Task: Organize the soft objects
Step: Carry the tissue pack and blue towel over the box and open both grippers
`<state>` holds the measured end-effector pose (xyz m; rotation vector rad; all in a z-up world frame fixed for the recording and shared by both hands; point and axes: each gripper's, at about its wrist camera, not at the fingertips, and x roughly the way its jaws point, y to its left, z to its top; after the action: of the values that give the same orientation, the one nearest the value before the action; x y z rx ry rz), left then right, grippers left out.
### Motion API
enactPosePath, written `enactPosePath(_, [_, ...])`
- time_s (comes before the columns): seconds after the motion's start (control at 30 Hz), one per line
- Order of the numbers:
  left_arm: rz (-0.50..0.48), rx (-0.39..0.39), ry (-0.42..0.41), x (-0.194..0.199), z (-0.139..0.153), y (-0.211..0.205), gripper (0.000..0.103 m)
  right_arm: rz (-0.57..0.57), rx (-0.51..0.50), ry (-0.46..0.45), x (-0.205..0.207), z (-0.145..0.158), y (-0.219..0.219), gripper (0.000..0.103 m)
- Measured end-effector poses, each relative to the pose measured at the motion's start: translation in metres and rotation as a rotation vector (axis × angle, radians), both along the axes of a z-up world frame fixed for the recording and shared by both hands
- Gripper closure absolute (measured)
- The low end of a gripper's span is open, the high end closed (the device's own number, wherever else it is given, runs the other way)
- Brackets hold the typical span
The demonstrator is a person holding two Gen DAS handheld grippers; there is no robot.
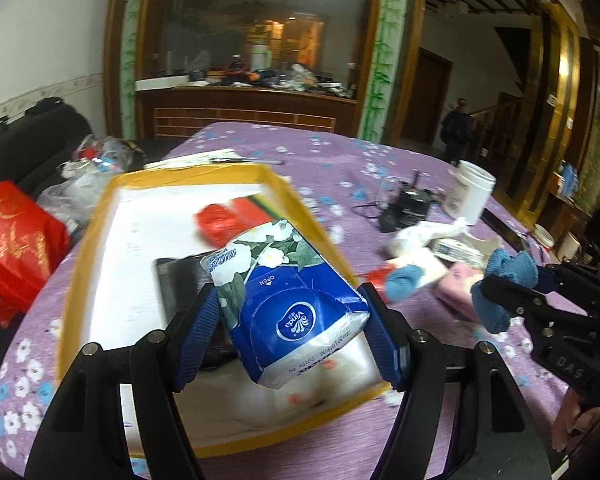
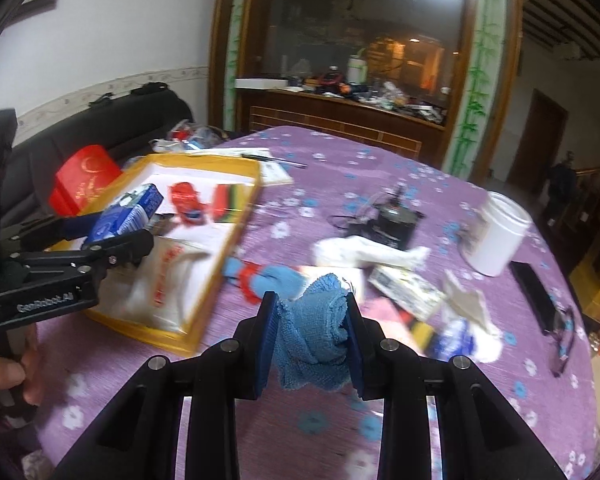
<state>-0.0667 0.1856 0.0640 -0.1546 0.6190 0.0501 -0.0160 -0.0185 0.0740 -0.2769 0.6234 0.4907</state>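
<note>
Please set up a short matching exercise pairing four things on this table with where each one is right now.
Things:
1. tissue pack
2. blue cloth
3. white jar
4. red toy car

Places:
A. standing on the purple tablecloth
B. held in the left gripper
C. lying inside the yellow tray
D. held in the right gripper

Pairs: 1-B, 2-D, 3-A, 4-C
</note>
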Motion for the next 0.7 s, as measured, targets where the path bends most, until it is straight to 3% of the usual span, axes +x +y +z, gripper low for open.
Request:
enactPosePath(0.43, [0.166,-0.002,0.077,-0.003,-0.023,0.057,0.034,0.234,0.114,0.166,0.008,-0.006,0.084,0.071])
enactPosePath(0.7, [0.166,0.002,0.099,0.0,-0.03,0.063,0.033,0.286,0.127,0.271,0.015,-0.027,0.117,0.071])
